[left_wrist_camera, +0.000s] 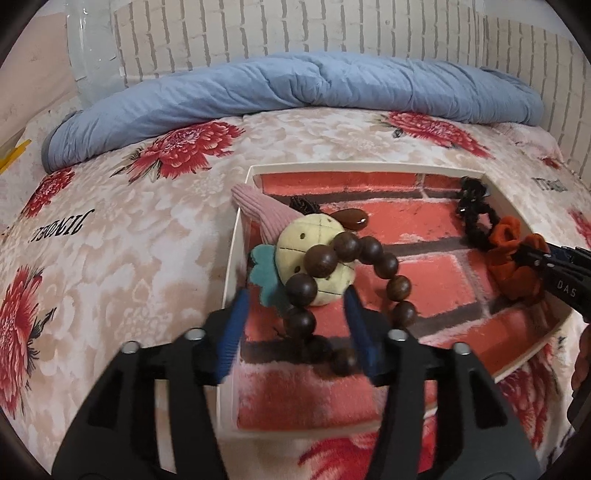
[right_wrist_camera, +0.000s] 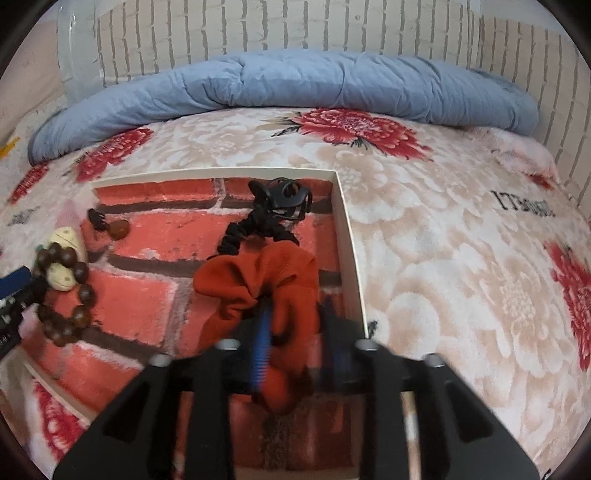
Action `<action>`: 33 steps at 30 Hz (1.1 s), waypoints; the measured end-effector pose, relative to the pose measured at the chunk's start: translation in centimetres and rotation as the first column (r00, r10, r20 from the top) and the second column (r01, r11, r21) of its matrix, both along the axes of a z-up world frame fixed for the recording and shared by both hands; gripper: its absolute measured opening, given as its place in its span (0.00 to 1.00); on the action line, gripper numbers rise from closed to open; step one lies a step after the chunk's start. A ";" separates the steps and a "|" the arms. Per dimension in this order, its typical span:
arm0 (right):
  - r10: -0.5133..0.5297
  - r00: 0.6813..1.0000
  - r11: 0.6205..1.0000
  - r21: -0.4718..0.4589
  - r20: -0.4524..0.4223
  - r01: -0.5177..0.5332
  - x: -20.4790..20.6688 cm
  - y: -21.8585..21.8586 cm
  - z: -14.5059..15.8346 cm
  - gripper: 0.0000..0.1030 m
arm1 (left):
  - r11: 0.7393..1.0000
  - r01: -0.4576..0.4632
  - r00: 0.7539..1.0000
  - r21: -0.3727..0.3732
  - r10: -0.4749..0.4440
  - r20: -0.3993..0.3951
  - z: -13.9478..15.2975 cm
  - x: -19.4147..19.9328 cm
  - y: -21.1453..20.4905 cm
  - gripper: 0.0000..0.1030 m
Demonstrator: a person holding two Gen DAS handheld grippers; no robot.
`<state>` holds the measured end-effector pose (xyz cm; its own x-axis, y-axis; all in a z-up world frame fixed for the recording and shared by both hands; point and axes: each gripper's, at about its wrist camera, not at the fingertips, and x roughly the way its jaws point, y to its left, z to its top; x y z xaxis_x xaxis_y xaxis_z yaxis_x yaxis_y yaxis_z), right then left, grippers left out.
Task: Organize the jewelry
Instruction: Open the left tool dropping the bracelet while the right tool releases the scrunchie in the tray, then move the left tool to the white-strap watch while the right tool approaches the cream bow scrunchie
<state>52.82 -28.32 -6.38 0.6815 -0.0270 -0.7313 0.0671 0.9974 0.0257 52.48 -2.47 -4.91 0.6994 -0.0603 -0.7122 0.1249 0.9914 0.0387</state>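
A white box point(left_wrist_camera: 236, 236) lined with red brick-print cloth lies on the bed. My left gripper point(left_wrist_camera: 295, 299) is open over its left side, jaws either side of a brown wooden bead bracelet point(left_wrist_camera: 400, 286) that lies partly on a cream plush toy with a pink hat point(left_wrist_camera: 295, 236). An amber drop clip point(left_wrist_camera: 354, 219) lies behind them. My right gripper point(right_wrist_camera: 295, 314) is shut on an orange scrunchie point(right_wrist_camera: 258, 273) at the box's right side point(right_wrist_camera: 347, 229). A black hair tie and black claw clip point(right_wrist_camera: 280, 201) lie just beyond it.
The box sits on a flowered fleece blanket point(left_wrist_camera: 129, 240). A rolled blue quilt point(left_wrist_camera: 295, 81) lies along the far edge against a white brick wall point(left_wrist_camera: 295, 26). A clear plastic container point(left_wrist_camera: 92, 55) stands at the back left.
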 end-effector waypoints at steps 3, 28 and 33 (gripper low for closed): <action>0.014 1.000 0.999 0.030 0.009 -0.014 -1.0 -0.5 1.6 0.55 | 1.000 0.016 1.000 -0.016 -0.016 0.008 1.3 -1.5 -0.1 0.69; 0.050 0.985 0.991 -0.130 0.166 -0.029 -20.5 -3.3 12.5 0.88 | 0.996 0.025 0.992 -0.081 -0.015 0.121 12.4 -18.4 1.3 0.95; 0.027 0.984 0.991 -0.131 0.174 -0.004 -24.6 -3.9 11.1 0.88 | 0.998 0.019 0.991 -0.063 -0.010 0.132 11.9 -22.3 1.1 0.95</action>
<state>28.19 -32.24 4.67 0.7998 -0.1028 -0.5913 0.0580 0.9939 -0.0943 30.18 -1.40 7.02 0.7853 -0.1132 -0.6086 0.1371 0.9905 -0.0074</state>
